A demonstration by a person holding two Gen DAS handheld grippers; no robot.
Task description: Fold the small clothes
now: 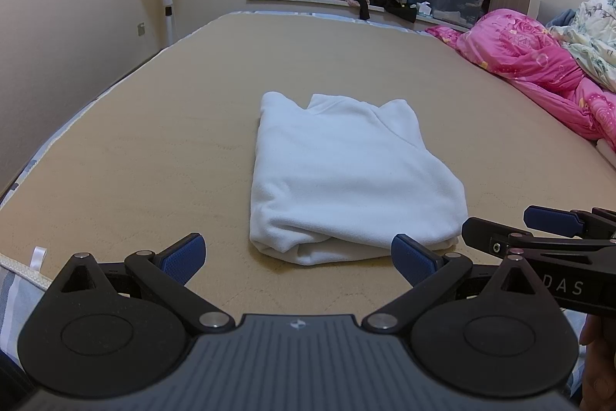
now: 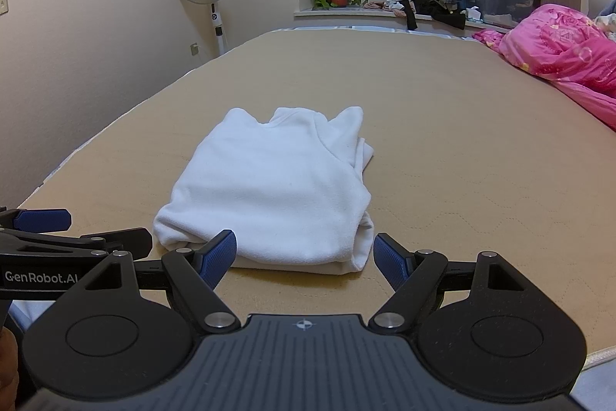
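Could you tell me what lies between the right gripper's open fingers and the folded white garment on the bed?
Nothing: in the right wrist view, only a bare strip of tan bed cover separates the right gripper from the white garment.

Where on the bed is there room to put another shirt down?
Free: the tan mattress left of the folded white top, and the wide stretch beyond it toward the window sill. Crowded: the right edge, under the pink quilt.

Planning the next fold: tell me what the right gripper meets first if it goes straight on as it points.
Probably the near edge of the folded white garment, between the open right gripper fingers; depth is uncertain.
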